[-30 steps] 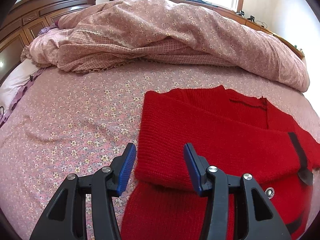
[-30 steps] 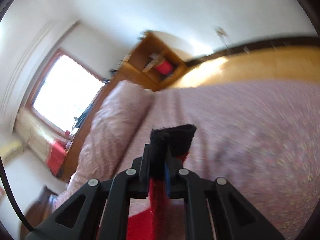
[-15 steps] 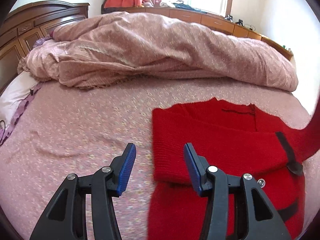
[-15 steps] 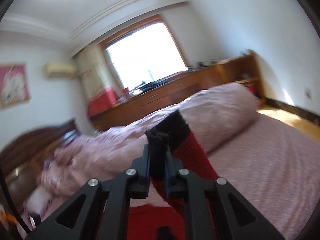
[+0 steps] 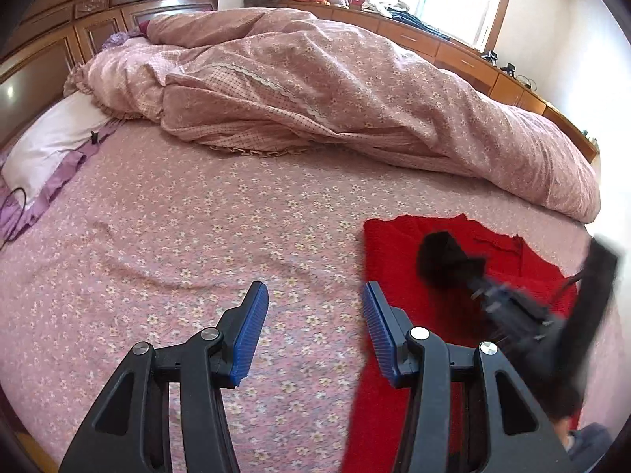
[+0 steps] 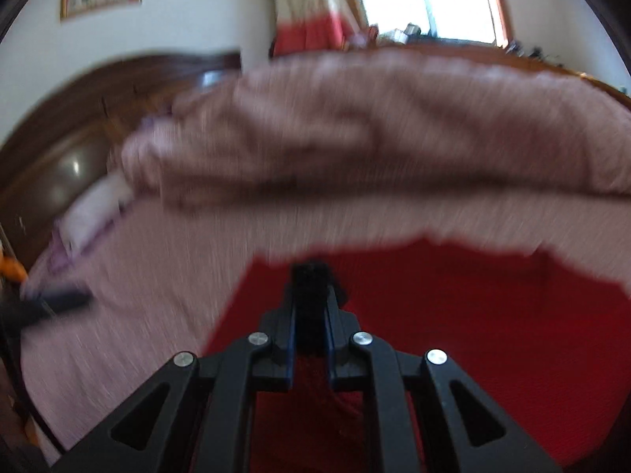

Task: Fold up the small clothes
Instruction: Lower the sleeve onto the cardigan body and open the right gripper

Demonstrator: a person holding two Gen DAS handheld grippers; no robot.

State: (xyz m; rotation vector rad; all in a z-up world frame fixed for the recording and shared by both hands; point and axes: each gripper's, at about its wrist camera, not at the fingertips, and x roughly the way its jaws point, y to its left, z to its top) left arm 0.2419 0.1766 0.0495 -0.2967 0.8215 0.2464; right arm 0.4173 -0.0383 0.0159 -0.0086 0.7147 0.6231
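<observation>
We see the right gripper (image 6: 310, 307) clamped on the black cuff (image 6: 311, 276) of the red sweater (image 6: 493, 315), angled down over it; the left gripper (image 5: 315, 323) hangs with its 2 fingers apart, nothing between them, above the bed (image 5: 177, 236) beside the sweater's left edge

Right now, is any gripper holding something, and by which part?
The right gripper is shut on the black cuff of the red sweater, over its body. The left gripper is open and holds nothing.
</observation>
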